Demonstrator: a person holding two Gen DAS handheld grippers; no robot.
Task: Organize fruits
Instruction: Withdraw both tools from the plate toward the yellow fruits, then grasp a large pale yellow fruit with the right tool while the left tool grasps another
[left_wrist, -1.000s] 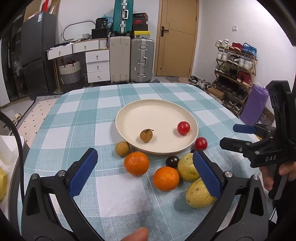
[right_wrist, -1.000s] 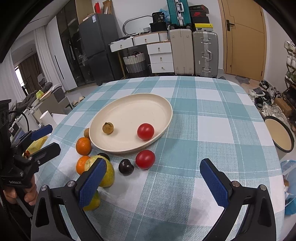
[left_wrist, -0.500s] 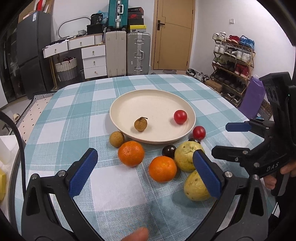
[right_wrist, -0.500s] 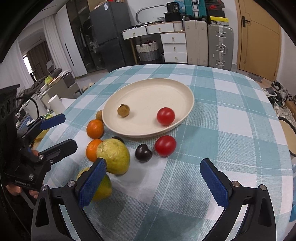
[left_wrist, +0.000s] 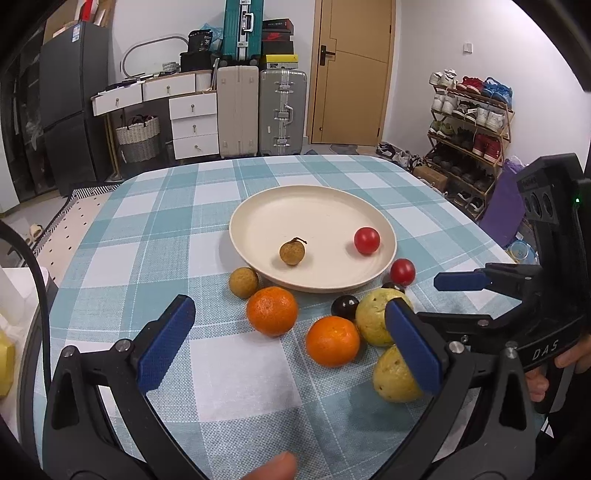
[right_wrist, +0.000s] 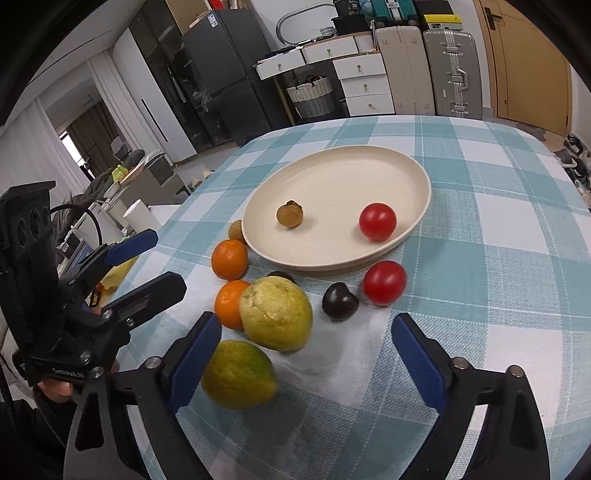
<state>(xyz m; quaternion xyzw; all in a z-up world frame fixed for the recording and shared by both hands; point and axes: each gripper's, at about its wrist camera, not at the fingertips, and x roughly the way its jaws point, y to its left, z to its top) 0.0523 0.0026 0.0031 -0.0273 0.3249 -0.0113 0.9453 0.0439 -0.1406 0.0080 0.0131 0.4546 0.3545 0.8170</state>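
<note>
both of my grippers have come lower and closer to the fruit than a second ago, so the fruit looks bigger now. my left gripper (left_wrist: 288, 339) is wide open and holds nothing; it hangs over the two oranges (left_wrist: 272, 311). my right gripper (right_wrist: 310, 354) is wide open too, with the bumpy yellow fruit (right_wrist: 276, 313) and the dark round fruit (right_wrist: 340, 301) just past its blue pads (right_wrist: 417, 362).

beyond them sits the round cream plate (left_wrist: 258, 221), smooth and shallow. on it are one small brown fruit (left_wrist: 292, 252) with a little stem and one shiny red tomato (left_wrist: 366, 240). a second red tomato (right_wrist: 384, 283) lies on the cloth just beside the plate's rim, and another small brown fruit (left_wrist: 243, 282) lies by the rim on the other side.

the table wears a soft checked cloth (left_wrist: 166, 236) in blue-green and white. behind it i see suitcases (left_wrist: 282, 110), white drawers (left_wrist: 194, 122) and a brown door (left_wrist: 351, 74).

only the left view shows the shoe rack (left_wrist: 469, 122). only the right view shows the tall dark fridge (right_wrist: 229, 74) and the yellow-green fruit's (right_wrist: 238, 374) green patch.
</note>
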